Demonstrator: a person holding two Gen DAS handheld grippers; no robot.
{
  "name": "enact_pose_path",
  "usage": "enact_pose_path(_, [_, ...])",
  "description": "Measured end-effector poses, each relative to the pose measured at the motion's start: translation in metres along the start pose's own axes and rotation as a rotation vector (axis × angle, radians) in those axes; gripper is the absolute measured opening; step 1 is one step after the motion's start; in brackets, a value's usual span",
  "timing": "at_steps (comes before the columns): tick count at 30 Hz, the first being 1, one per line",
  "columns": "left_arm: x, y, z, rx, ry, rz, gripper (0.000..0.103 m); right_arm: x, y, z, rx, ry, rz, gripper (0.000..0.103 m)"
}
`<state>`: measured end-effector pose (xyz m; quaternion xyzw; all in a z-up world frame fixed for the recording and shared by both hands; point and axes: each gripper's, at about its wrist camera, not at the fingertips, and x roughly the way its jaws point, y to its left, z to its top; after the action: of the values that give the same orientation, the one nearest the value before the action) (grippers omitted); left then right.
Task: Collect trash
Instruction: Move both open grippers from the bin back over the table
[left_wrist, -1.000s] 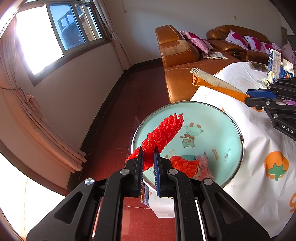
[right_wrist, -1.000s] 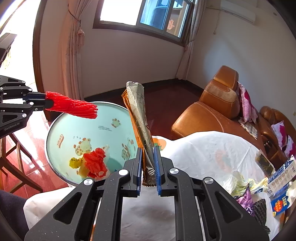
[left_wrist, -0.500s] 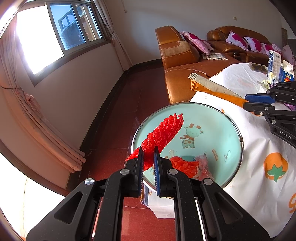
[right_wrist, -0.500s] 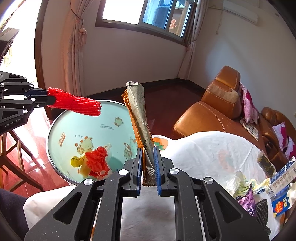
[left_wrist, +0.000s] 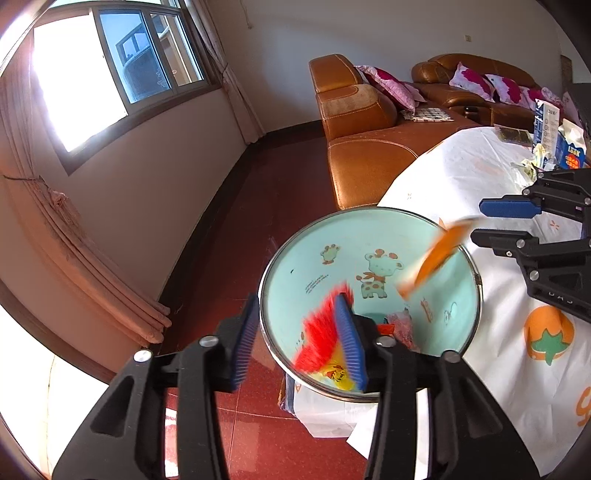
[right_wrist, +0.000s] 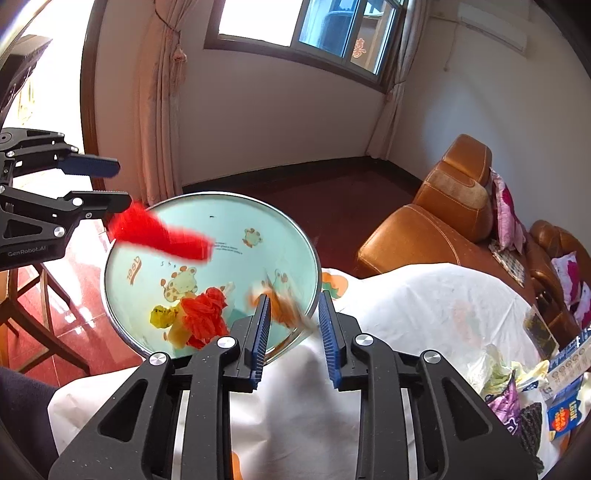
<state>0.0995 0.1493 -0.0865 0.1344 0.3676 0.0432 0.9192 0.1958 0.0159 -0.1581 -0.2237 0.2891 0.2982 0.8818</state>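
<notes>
Releasing over the basin (right_wrist: 127, 273): both grippers' jaws opening — red netting (right_wrist: 162, 236) and orange wrapper (left_wrist: 439, 254) dropping free (keep hands centred).

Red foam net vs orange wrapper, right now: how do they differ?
The red foam net is bright red and ribbed; the orange wrapper is flat orange film. The net hangs just off the left gripper, near the basin's far rim; the wrapper tumbles at the near rim, by the right gripper. Shared: both motion-blurred, released, dropping into the basin as the jaws open.
</notes>
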Motion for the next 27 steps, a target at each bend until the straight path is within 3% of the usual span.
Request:
enact_pose_path(3, [0.001,0.001,0.000,-0.005,0.003,0.007,0.050,0.000,0.000,-0.002,0.000,0.001,-0.001,0.033])
enact_pose_path(20, [0.003,0.004,-0.001,-0.020,0.010,0.016,0.053,0.001,-0.005,-0.005,0.025,-0.001,-0.015,0.041])
enact_pose_path(27, [0.006,-0.002,-0.002,-0.013,0.018,0.012,0.058,-0.008,-0.018,-0.010,0.095,-0.012,-0.049,0.045])
